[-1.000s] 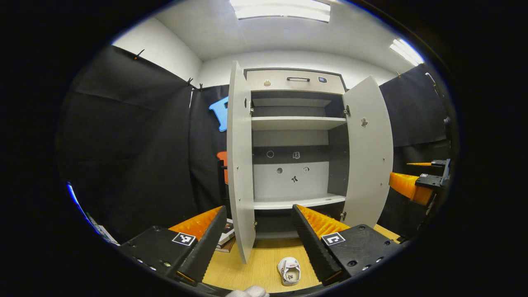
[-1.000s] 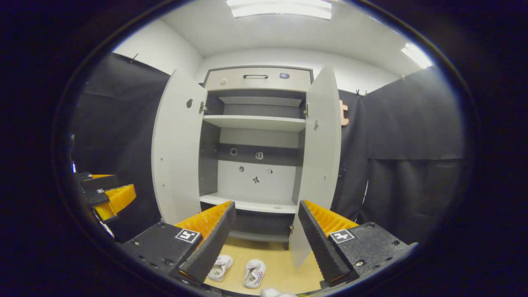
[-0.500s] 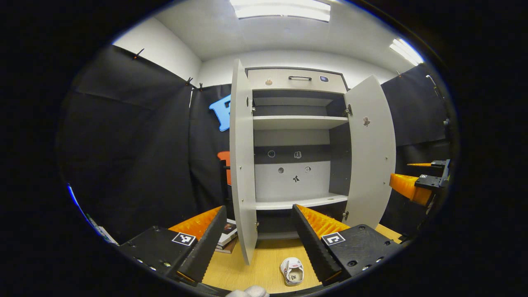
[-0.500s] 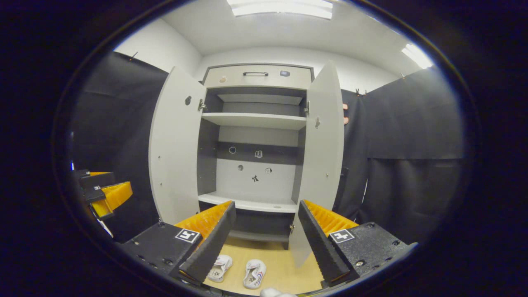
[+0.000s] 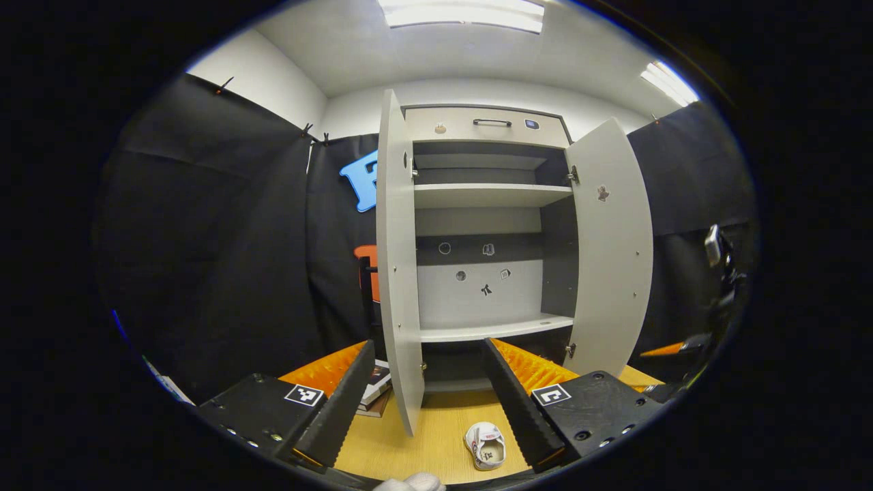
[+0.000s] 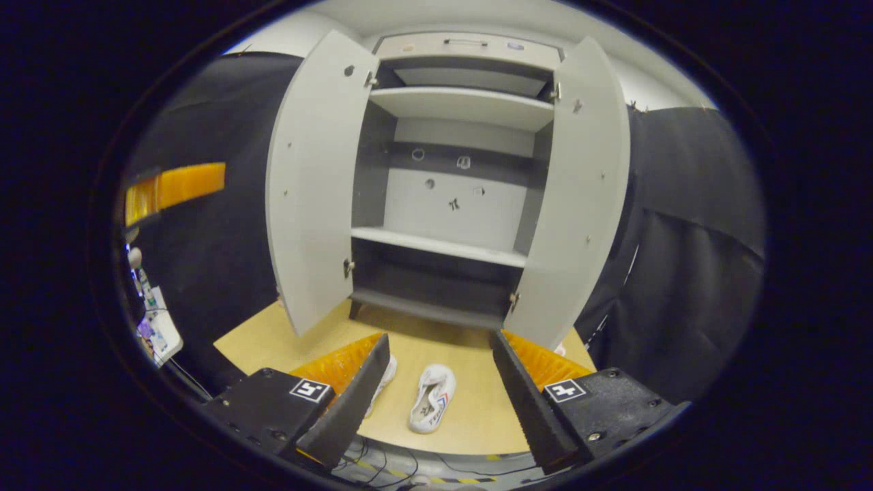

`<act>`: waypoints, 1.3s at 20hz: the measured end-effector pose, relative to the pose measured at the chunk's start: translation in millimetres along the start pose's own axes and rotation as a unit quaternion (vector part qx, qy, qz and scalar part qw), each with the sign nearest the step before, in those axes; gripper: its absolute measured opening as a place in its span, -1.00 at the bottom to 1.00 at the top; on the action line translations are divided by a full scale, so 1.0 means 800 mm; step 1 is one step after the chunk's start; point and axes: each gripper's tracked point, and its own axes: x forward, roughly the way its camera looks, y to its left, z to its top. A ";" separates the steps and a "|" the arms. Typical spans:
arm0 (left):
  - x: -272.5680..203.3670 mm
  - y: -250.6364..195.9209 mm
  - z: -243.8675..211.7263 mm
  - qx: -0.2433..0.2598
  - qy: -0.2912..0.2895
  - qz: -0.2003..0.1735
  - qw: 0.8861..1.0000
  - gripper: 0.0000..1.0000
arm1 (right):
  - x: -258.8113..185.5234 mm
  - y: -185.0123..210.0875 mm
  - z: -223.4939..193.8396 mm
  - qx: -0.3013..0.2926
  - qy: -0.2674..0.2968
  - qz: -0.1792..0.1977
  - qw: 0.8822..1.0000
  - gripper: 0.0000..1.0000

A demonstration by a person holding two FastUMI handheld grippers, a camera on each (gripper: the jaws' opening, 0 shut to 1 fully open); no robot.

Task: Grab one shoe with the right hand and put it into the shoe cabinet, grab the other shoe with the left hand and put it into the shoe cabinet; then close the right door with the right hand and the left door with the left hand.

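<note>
1. The tall pale-grey shoe cabinet with dark inner walls (image 6: 450, 198) stood at the back of the light wooden platform (image 6: 470, 409), with both of its doors swung wide open.
2. Its flat grey left door (image 6: 310, 177) and matching right door (image 6: 580, 198) each angled outward over the platform.
3. In the right gripper view, the upper white shelf (image 6: 464, 106), the lower white shelf (image 6: 440, 247) and the dark bottom compartment (image 6: 430, 290) held no shoes. A few small marks showed on the back panel.
4. A closed drawer front with a dark bar handle (image 5: 492, 123) ran across the top of the cabinet.
5. The white low-top shoe with red and blue side stripes (image 6: 432, 398) lay on the platform in front of the cabinet, sole down and opening upward, seen between the right gripper's fingers but not touched by them.
6. A second white shoe (image 6: 382, 382) lay just beside it to the left, mostly hidden behind the left finger.
7. The right gripper (image 6: 440, 389) hovered above the shoes with its fingers spread wide, holding nothing.
8. The left gripper (image 5: 426, 392) pointed at the cabinet, fingers also spread wide and empty; a white shoe (image 5: 487, 445) lay on the platform near its right finger.
9. A small stack of books (image 5: 375, 390) sat on the platform behind the left door.
</note>
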 end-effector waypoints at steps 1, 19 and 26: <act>-0.001 0.001 -0.003 0.003 0.002 -0.001 1.000 0.90 | 0.012 0.005 -0.033 0.001 0.029 0.002 1.000 0.94; 0.013 0.004 -0.020 0.026 0.024 0.026 0.999 0.92 | 0.277 0.051 -0.261 0.112 0.193 0.009 0.975 -0.05; 0.032 0.000 -0.034 0.027 0.037 0.038 0.998 1.00 | 0.341 0.041 -0.259 0.154 0.167 -0.008 0.974 -0.58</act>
